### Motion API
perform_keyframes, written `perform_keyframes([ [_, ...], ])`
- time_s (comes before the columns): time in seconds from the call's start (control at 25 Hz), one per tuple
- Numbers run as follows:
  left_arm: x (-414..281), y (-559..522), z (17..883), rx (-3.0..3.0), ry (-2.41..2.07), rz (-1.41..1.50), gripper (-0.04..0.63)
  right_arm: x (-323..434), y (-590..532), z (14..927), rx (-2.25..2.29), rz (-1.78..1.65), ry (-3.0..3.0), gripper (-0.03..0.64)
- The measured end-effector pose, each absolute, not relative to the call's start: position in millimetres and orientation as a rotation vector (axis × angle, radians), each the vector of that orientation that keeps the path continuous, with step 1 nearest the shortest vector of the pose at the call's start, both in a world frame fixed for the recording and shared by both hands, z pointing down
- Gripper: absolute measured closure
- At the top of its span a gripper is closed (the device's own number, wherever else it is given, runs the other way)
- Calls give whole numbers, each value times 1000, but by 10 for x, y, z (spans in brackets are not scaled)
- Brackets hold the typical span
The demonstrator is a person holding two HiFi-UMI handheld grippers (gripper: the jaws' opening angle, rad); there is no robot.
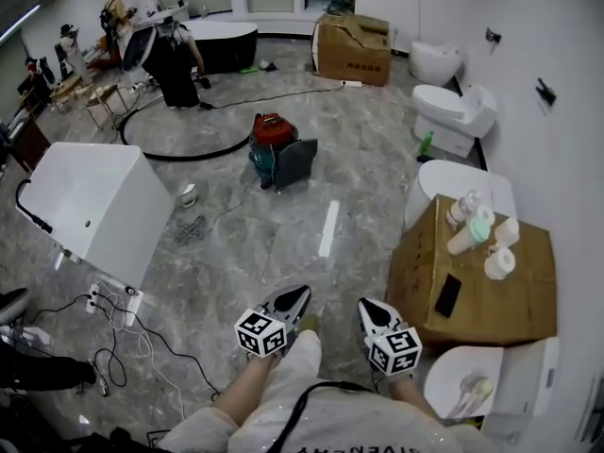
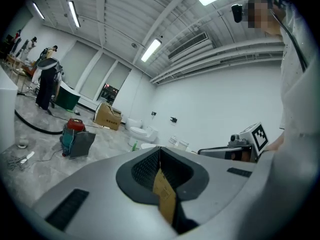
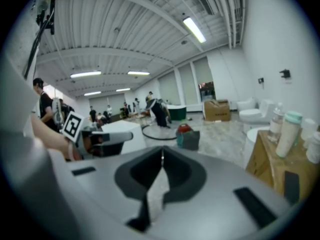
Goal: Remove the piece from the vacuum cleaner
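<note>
The vacuum cleaner (image 1: 275, 147), with a red lid over a teal body and a dark flap at its side, stands on the grey floor mid-room. A black hose (image 1: 179, 153) curves away from it to the left. It is small in the left gripper view (image 2: 75, 138) and in the right gripper view (image 3: 186, 136). Both grippers are held low near the person's knees, far from the vacuum cleaner. The left gripper (image 1: 300, 295) (image 2: 160, 150) is shut with nothing in it. The right gripper (image 1: 365, 306) (image 3: 162, 152) is shut and empty too.
A white tub (image 1: 94, 201) stands at the left, with cables and a power strip (image 1: 115, 300) on the floor before it. At the right a cardboard box (image 1: 472, 281) carries bottles and a phone. Toilets (image 1: 453, 111) line the right wall. People work at the far left.
</note>
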State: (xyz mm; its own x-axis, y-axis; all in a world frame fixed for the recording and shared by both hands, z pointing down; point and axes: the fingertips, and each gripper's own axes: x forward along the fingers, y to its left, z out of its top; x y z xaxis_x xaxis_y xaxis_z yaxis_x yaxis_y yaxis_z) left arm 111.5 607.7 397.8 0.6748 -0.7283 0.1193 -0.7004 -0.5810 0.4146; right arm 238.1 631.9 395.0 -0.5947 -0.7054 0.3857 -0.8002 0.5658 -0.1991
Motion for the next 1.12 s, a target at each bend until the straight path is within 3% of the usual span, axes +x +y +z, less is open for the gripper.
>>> perform_keyframes([
  [0.48,1197,4292,3945,2517,-996,-65,572,2280,4609,3944,1309,530,-2493,601],
  [1.12,1147,3153,4171,2437,-1020,-61,572,2423,3479,4208,1310,636,-2435,601],
])
